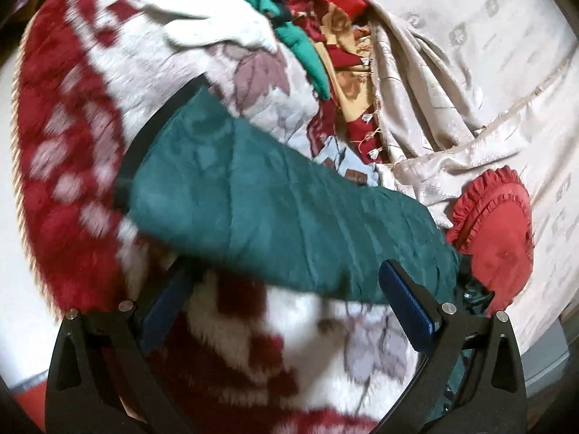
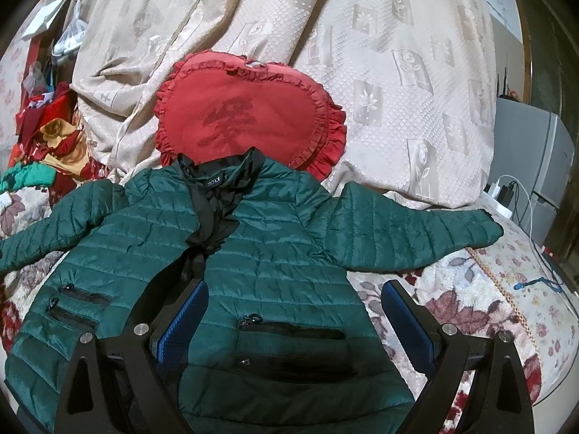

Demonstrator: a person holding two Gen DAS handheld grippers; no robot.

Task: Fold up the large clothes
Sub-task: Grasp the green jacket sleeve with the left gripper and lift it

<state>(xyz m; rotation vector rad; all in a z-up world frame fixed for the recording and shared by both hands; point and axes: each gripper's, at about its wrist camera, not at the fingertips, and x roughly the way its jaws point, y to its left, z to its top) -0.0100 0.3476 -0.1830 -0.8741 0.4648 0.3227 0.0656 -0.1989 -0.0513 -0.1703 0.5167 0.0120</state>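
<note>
A dark green quilted jacket [image 2: 260, 253] lies front-up on the floral blanket, both sleeves spread out, black collar toward the red cushion. My right gripper [image 2: 295, 311] hangs open above its lower front, near the zip pockets, holding nothing. In the left wrist view the jacket's left sleeve [image 1: 260, 209] stretches across the frame. My left gripper [image 1: 286, 296] stands open just at the sleeve's near edge, with the fabric lying over the fingertips and not pinched. This view is blurred.
A red heart-shaped frilled cushion [image 2: 246, 115] sits behind the collar against beige patterned bedding [image 2: 380, 54]. A red-and-white floral blanket [image 1: 83, 115] covers the bed. Loose red and green clothes [image 1: 325, 36] pile at the left. A charger and cables [image 2: 506, 191] lie at the right edge.
</note>
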